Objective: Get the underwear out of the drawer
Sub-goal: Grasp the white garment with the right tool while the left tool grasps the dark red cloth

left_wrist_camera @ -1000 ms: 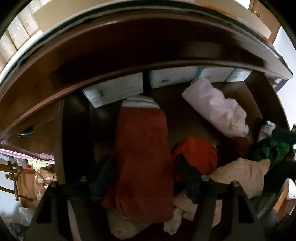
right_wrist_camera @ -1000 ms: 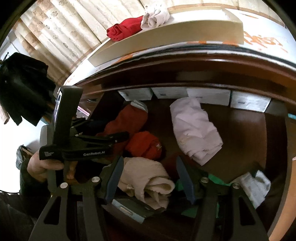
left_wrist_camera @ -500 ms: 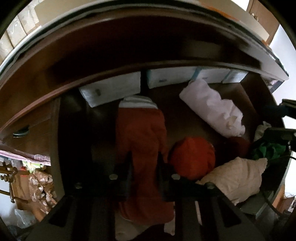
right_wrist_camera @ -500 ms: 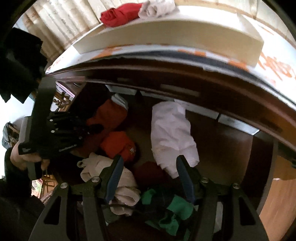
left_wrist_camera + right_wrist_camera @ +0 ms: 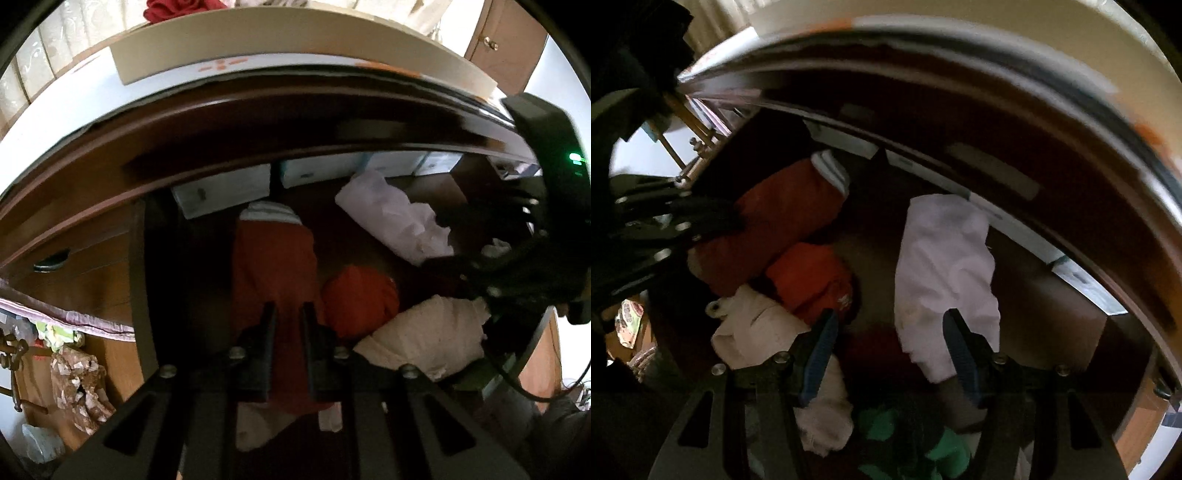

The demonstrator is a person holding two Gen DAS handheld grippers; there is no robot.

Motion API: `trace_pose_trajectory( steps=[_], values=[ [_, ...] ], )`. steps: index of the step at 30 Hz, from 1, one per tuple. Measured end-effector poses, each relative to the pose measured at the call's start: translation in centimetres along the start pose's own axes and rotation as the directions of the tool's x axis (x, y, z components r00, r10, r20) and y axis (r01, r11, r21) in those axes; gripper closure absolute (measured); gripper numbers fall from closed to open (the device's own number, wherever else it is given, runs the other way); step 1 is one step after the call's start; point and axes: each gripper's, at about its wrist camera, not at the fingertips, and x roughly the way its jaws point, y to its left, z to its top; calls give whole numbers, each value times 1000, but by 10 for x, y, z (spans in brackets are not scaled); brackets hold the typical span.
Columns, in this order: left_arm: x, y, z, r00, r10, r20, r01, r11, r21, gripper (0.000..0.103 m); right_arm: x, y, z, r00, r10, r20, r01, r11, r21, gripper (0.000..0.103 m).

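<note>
**Underwear in open drawer, left gripper clamped on red piece**

Underwear lay loose in the wooden drawer. Long red garment with striped waistband sat left of centre; the left gripper had its jaws pinched tight on the near end of it. Rolled orange-red piece was touching its right side, cream bundle in front of that, white folded piece further right toward the back. White boxes lined the back wall. Right gripper pointed down into the drawer, jaws apart, nothing between the pads; left blue pad near the orange-red roll, right pad over the white piece's lower edge. Green fabric lay at the front, partly hidden. Red cloth sat on the cabinet top.
</note>
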Motion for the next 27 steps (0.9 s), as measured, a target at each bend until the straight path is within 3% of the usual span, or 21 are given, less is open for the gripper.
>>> trace_pose_trajectory(
  steps=[4, 6, 10, 11, 12, 15, 16, 23, 27],
  values=[
    [9, 4, 9, 999, 19, -26, -19, 1000, -15, 90, 22, -3, 6, 997, -63, -52, 63, 998, -9, 42],
    [17, 4, 14, 998, -12, -54, 10, 999, -35, 86, 31, -4, 7, 993, -96, -70, 95, 995, -19, 42],
    [27, 1, 18, 997, -6, -80, 4, 999, -31, 81, 39, -2, 0, 988, -146, -50, 142, 987, -77, 42],
    [28, 0, 18, 996, -7, -84, 4, 1000, -29, 78, 40, -1, -2, 989, -140, -51, 136, 987, -83, 43],
    [31, -1, 18, 995, -5, -95, 3, 1000, -24, 72, 44, -2, -5, 991, -115, -65, 110, 991, -77, 54],
    [38, -1, 18, 992, -2, -129, -2, 1000, -31, 53, 49, -6, -10, 994, -93, -66, 89, 994, -64, 66],
    [40, -2, 19, 990, -10, -139, 6, 999, -34, 52, 49, -8, -10, 994, -83, -69, 79, 995, -65, 71],
    [52, -13, 17, 986, 33, -164, -31, 999, 15, 41, 45, -21, -30, 988, 103, -115, -104, 995, 5, 77],
    [54, -12, 17, 986, 17, -164, -17, 1000, -1, 41, 49, -27, -41, 984, 116, -139, -116, 993, 5, 77]
  ],
)
